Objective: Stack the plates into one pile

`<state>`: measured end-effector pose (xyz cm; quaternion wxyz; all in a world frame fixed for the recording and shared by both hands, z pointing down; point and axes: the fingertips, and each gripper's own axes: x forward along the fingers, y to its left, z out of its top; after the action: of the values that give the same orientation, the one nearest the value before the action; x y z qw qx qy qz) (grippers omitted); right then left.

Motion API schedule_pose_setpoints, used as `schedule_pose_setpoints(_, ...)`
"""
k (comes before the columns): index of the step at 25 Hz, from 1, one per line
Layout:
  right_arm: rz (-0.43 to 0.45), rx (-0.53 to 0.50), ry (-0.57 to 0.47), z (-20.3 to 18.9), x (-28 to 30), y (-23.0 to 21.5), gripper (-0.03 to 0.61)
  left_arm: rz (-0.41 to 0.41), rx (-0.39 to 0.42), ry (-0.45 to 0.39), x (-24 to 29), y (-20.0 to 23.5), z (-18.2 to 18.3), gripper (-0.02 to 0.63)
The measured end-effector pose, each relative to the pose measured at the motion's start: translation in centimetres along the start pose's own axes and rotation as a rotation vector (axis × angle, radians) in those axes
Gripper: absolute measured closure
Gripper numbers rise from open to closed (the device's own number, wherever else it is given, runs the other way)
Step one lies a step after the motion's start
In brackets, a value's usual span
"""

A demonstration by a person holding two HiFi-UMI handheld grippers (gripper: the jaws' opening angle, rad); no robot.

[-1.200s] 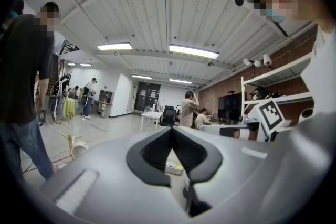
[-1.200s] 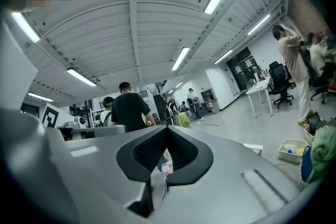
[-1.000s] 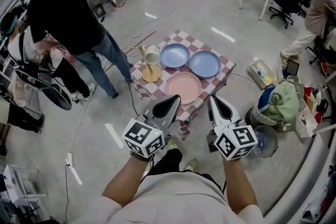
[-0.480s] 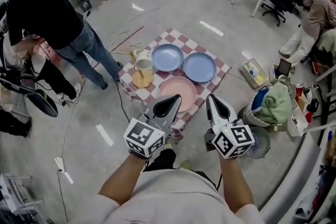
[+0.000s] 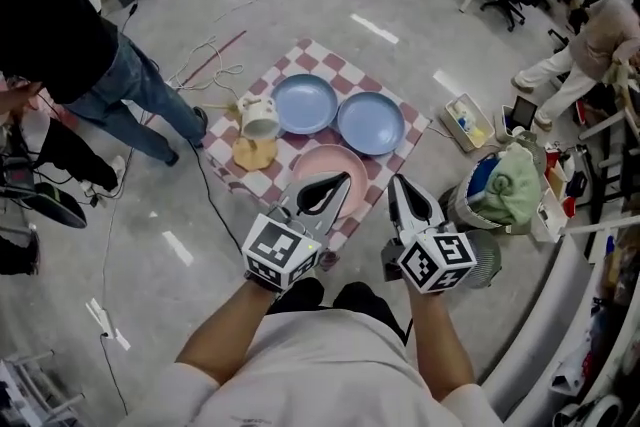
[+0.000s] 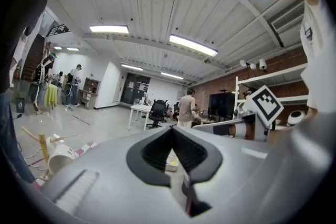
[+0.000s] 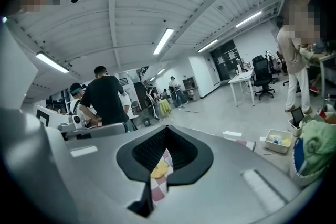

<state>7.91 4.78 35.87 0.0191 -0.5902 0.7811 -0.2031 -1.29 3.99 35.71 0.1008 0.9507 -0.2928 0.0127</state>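
You hold the left gripper (image 5: 338, 181) and right gripper (image 5: 397, 185) at the table's near edge, jaws closed on nothing — a ready posture before any pickup. The pink plate (image 5: 335, 167), the left blue plate (image 5: 304, 103) and the right blue plate (image 5: 371, 122) lie side by side on the checked cloth (image 5: 310, 58) — none stacked yet.

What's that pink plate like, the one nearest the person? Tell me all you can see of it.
The round pink plate is plain and matte, with a shallow raised rim; it could be plastic or ceramic. It is empty and lies flat, right way up, on the red-and-white checked cloth, on the side nearest the person. Two round blue plates lie beyond it, unstacked. In the head view the left gripper, jaws together, covers part of its near edge.
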Motion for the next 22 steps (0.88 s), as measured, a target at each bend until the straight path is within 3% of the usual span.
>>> schedule_pose_setpoints(13, -0.064, 0.082, 0.033, -1.1, 5.9, -4.3, 0.569, -0.031, -0.073, 0.059, 5.3, 5.1, -2.8, 0.607)
schedule_pose_setpoints(22, -0.093, 0.114, 0.138, -3.8, 10.8, -11.4, 0.569, -0.022, -0.095, 0.129, 11.7, 6.8, -6.2, 0.607)
